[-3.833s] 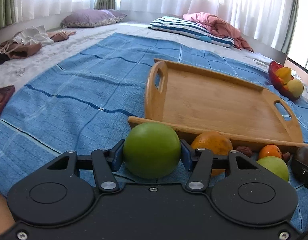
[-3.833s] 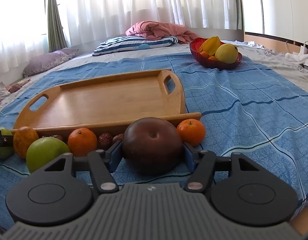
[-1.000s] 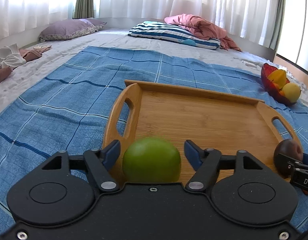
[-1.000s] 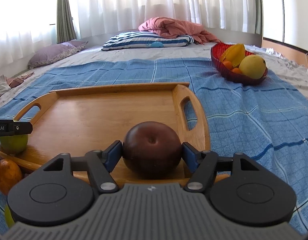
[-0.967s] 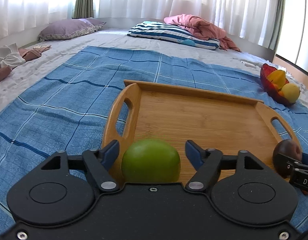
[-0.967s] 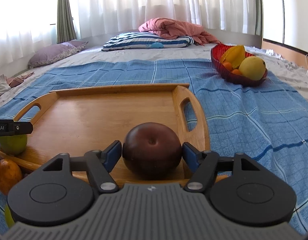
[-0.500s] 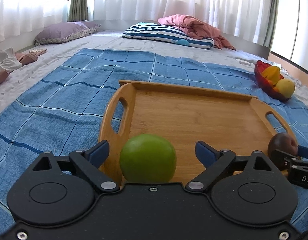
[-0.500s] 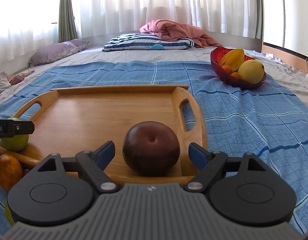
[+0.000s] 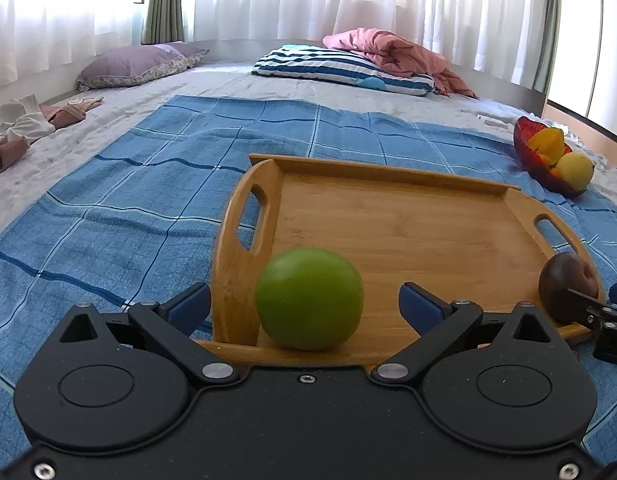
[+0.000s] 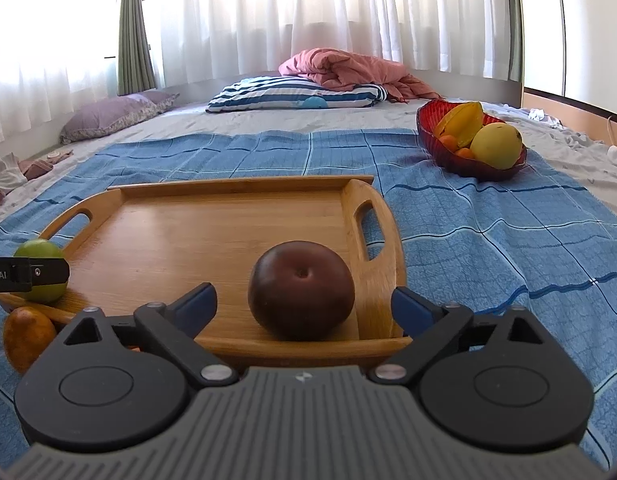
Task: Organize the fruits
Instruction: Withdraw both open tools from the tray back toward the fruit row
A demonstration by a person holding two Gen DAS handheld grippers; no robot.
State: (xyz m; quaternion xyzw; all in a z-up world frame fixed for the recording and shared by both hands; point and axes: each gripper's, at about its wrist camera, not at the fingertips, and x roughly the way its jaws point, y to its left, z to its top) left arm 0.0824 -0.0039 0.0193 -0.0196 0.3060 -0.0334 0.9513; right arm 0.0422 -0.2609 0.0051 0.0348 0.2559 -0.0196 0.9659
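A green apple [image 9: 309, 298] rests in the near left corner of the wooden tray [image 9: 408, 216]. My left gripper [image 9: 304, 304] straddles it with jaws opening, and both blue pads stand clear of it. In the right wrist view a dark red-brown round fruit [image 10: 301, 290] sits in the tray's [image 10: 196, 232] near right corner. My right gripper [image 10: 304, 305] is opening around that fruit without touching it. Each fruit also shows in the other view: the dark fruit [image 9: 568, 288] and the green apple [image 10: 48, 293].
An orange-yellow fruit [image 10: 26, 338] lies on the blue checked blanket [image 10: 488, 240] just outside the tray's near left corner. A red bowl [image 10: 464, 162] of fruit stands far right. Pillows and a pink quilt [image 10: 348, 66] lie at the back, and clothes [image 9: 16, 128] lie far left.
Both grippers, earlier shut on their fruits before the tray, carried them over its near edge. In the last second both pairs of jaws spread wide, leaving the fruits on the tray.
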